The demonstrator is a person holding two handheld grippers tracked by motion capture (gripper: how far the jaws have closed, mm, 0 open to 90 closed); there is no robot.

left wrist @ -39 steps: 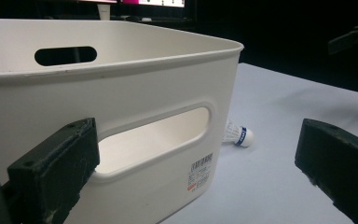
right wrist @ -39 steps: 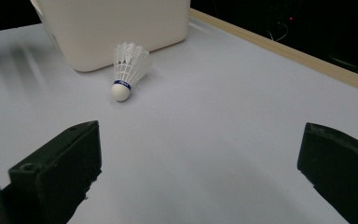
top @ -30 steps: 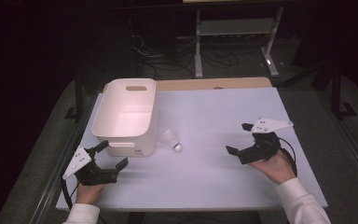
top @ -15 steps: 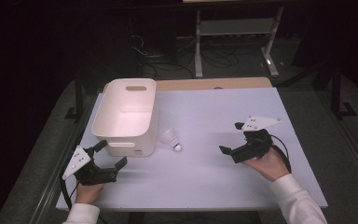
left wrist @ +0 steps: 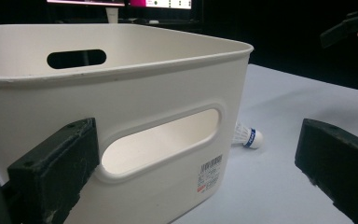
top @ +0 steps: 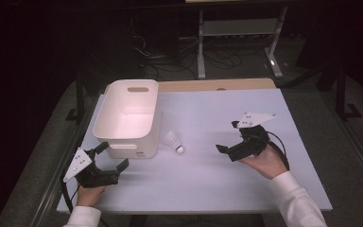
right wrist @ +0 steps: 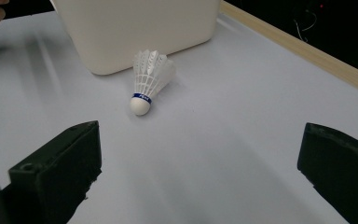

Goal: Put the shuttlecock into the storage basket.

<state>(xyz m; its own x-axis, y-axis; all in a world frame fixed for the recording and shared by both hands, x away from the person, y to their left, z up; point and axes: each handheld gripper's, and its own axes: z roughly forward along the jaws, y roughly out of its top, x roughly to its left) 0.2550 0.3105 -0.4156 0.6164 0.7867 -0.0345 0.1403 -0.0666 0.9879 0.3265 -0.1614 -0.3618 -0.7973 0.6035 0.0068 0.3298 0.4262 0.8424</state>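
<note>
1. In the high view, a white shuttlecock (top: 174,141) lies on its side on the pale table (top: 208,184), a little left of the frame's centre, just beside the lower right corner of a white bin (top: 128,118). Its cork end points toward the lower right of the frame.
2. The right gripper (top: 232,137) sits right of centre in the high view, held in the person's right hand (top: 263,161). Its jaws are spread wide with nothing between them, and they point left toward the shuttlecock, with bare table between the two.
3. In the right gripper view, the shuttlecock (right wrist: 148,81) lies in the upper middle of the frame, ahead of the parted black jaws at the lower corners. A blue band rings it just above the cork, and its feathers lie close to the bin's (right wrist: 135,28) wall.
4. The left gripper (top: 108,158) is at the lower left of the high view, just below the bin's near wall, jaws released and holding nothing.
5. In the left gripper view, the bin (left wrist: 121,112) stands close ahead with its handle slot at centre, and the shuttlecock (left wrist: 247,135) peeks out past its right corner.
</note>
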